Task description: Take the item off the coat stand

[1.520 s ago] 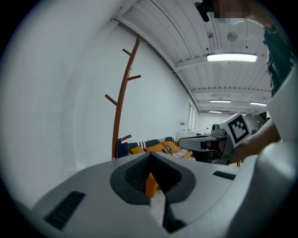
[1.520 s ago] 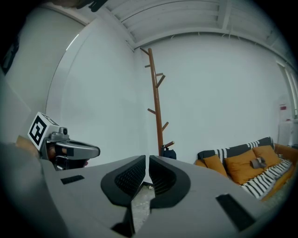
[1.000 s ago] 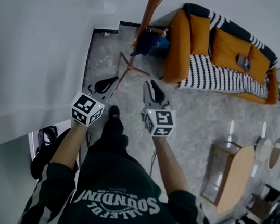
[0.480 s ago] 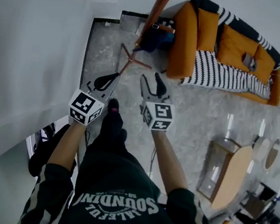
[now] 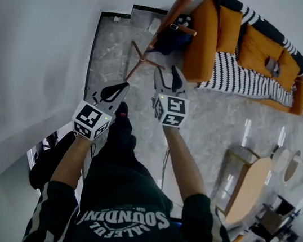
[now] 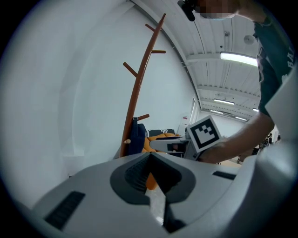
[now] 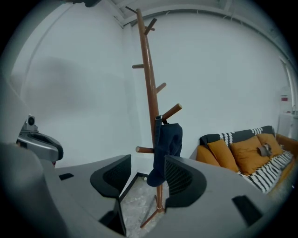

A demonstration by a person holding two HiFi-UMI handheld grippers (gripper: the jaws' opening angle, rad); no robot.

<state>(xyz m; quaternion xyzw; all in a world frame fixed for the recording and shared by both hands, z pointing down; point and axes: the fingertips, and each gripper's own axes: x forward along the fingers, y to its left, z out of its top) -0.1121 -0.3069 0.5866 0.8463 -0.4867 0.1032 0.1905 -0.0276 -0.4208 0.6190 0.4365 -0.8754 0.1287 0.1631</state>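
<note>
Right gripper (image 7: 148, 176), its jaws just opening wide with nothing between them, faces the dark blue cap (image 7: 168, 139) hanging at 12 o'clock on the coat stand (image 7: 147, 69), well apart. Cap looks soft and light; its stiffer brim at 6 o'clock seems the best place to pinch.

Navy cap (image 7: 168, 144), hanging limp, low on brown wooden coat stand (image 7: 147, 69)

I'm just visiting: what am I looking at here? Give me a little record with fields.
Item: dark blue cap, hanging on a peg
Stand: wooden coat stand, by a white wall
Left gripper: jaws together, empty
Right gripper: jaws apart, just been opening, nothing between them, not yet at the cap
Nearby: orange sofa
</note>
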